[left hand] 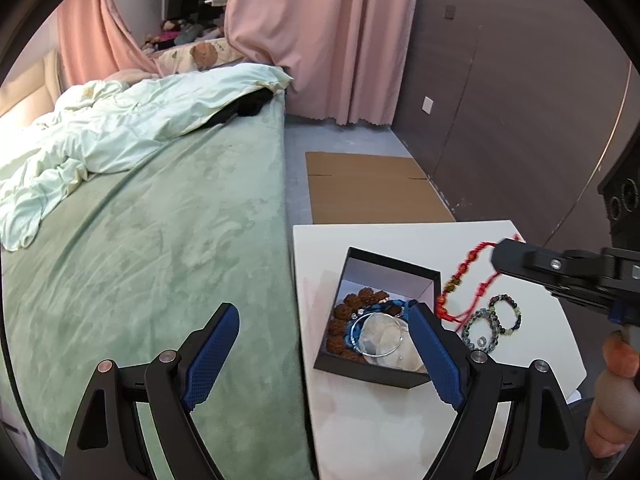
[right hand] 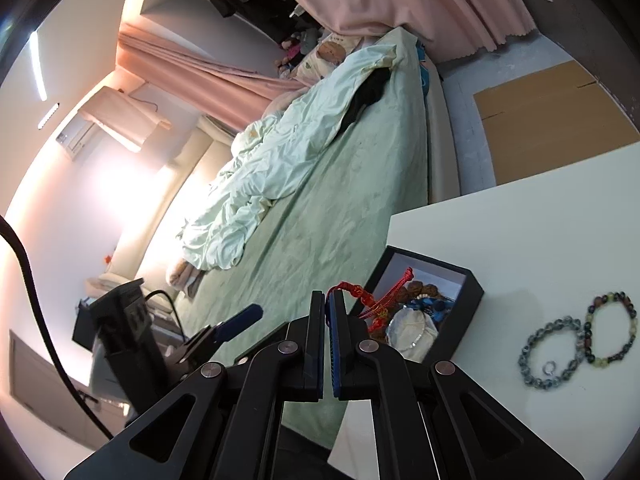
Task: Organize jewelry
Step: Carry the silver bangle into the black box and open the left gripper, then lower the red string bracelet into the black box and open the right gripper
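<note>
A black box [left hand: 362,369] on the white table [left hand: 400,424] holds brown bead bracelets [left hand: 352,304], a blue one and a silver bangle [left hand: 380,332]. My left gripper [left hand: 324,340] hovers open above the box's near-left side, nothing between its blue pads. My right gripper [right hand: 330,312] is shut on a red cord bracelet [right hand: 376,304], which dangles over the box [right hand: 458,326]. In the left wrist view that gripper [left hand: 498,254] comes in from the right with the red bracelet [left hand: 460,280] hanging below. Two bead bracelets, grey [right hand: 550,354] and dark mixed [right hand: 610,328], lie on the table right of the box.
A bed with a green sheet [left hand: 160,260] and a rumpled pale duvet [left hand: 120,132] runs along the table's left edge. Flat cardboard [left hand: 372,188] lies on the floor beyond the table. A small ring [right hand: 549,368] sits inside the grey bracelet. A hand [left hand: 616,392] holds the right gripper.
</note>
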`<state>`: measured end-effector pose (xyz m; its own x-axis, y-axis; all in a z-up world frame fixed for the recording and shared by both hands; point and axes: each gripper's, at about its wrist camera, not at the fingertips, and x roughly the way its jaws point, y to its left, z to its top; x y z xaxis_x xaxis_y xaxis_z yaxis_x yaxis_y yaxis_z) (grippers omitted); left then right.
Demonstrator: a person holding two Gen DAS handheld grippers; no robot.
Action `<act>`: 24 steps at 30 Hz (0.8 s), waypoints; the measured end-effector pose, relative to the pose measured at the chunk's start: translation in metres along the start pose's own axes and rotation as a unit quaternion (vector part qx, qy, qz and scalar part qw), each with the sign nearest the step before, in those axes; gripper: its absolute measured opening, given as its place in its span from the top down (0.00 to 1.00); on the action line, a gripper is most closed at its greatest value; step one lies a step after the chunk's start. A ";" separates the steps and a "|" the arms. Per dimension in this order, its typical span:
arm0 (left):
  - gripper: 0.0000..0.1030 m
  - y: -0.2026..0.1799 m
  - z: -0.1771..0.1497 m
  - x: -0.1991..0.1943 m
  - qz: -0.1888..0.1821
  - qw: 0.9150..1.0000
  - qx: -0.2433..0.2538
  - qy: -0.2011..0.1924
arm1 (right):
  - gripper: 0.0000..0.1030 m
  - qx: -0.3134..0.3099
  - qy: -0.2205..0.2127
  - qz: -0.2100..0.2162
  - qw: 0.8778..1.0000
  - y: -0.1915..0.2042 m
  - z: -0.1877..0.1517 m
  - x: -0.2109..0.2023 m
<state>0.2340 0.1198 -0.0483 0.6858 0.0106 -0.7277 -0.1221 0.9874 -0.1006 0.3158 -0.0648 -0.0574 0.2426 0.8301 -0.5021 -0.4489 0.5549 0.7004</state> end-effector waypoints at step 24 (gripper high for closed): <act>0.16 -0.037 -0.022 -0.017 -0.023 0.999 0.030 -0.003 | 0.20 0.041 -0.005 -0.066 0.997 -0.047 -0.004 -0.062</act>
<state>0.2110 0.0800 -0.0468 0.6944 -0.0343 -0.7188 -0.0465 0.9946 -0.0924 0.3186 -0.1430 -0.0614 0.3043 0.7501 -0.5872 -0.3415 0.6614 0.6678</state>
